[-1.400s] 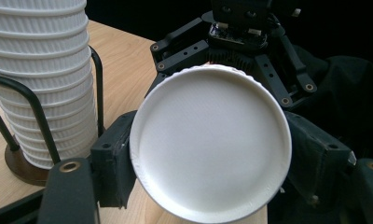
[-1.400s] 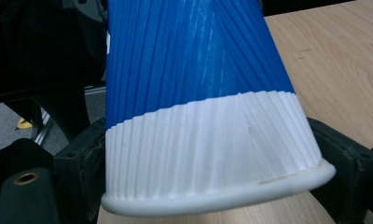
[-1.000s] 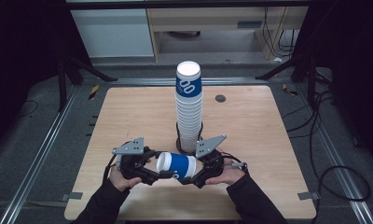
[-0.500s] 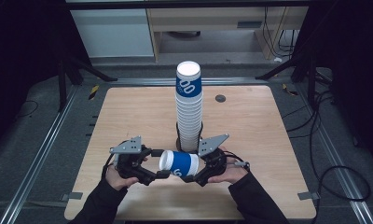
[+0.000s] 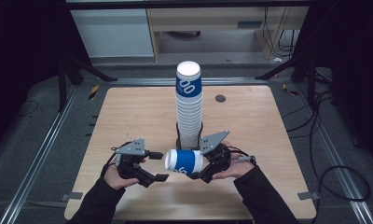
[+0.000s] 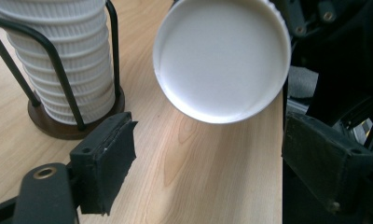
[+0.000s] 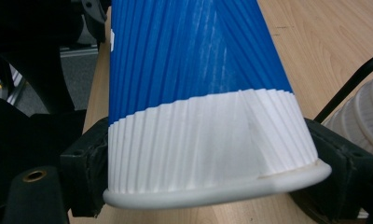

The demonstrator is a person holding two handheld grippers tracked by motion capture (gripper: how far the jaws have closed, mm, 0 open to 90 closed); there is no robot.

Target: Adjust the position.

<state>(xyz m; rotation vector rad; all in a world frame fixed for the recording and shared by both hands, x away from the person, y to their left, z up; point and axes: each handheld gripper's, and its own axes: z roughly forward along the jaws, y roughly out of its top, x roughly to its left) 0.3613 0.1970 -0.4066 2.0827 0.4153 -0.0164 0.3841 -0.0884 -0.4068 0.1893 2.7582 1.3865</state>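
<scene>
1. blue-and-white cup (image 5: 184, 161) lies sideways above the worktop (image 5: 128, 116), clamped near its rim in your right tongs (image 5: 197, 175).
2. your left tongs (image 5: 157, 165) have just been opening, nothing between them.
3. next, likely carry it to the stack (image 5: 189, 107).

Light wooden table (image 5: 128, 116), square-cornered, set on dark floor. Mid-table, round dark-brown holder base (image 6: 72, 128) with black wire uprights, bearing tall stack of ribbed paper cups (image 5: 189, 105). Near far edge, small dark disc (image 5: 220, 98), perhaps a grommet.
</scene>
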